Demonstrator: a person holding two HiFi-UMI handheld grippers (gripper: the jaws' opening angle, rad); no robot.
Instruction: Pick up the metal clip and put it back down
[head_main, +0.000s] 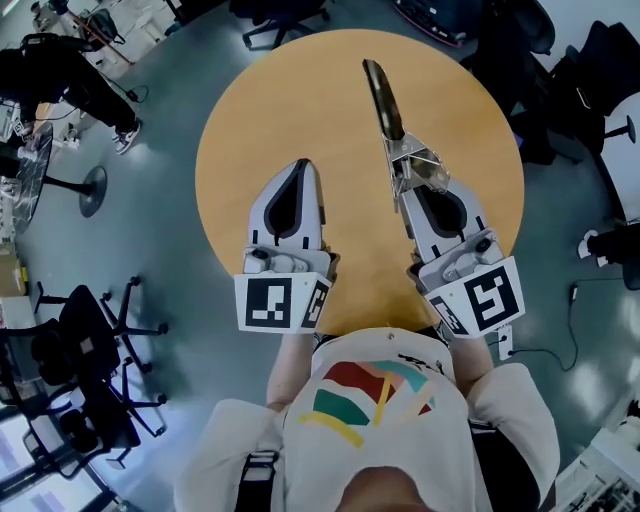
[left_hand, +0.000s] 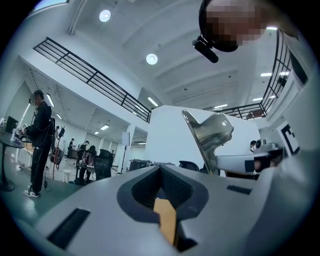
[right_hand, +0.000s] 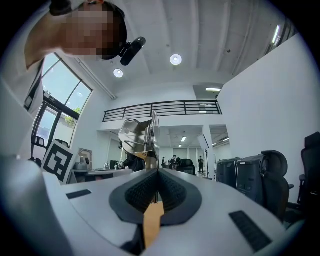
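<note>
In the head view both grippers are held above the round wooden table (head_main: 260, 120). My right gripper (head_main: 404, 186) is shut on the metal clip (head_main: 388, 108). The clip's shiny body sits at the jaw tips and its long dark handle sticks out toward the table's far edge, clear of the tabletop. In the right gripper view the metal clip (right_hand: 138, 134) rises from the closed right gripper (right_hand: 157, 172). My left gripper (head_main: 305, 167) is shut with nothing in it. The left gripper view shows the closed left gripper (left_hand: 160, 167) and the metal clip (left_hand: 210, 134) off to the right.
Black office chairs stand around the table: one at the left (head_main: 95, 330), others at the far side (head_main: 285, 20) and upper right (head_main: 590, 70). A person (head_main: 70, 75) stands at the upper left. A cable (head_main: 560, 340) lies on the floor at the right.
</note>
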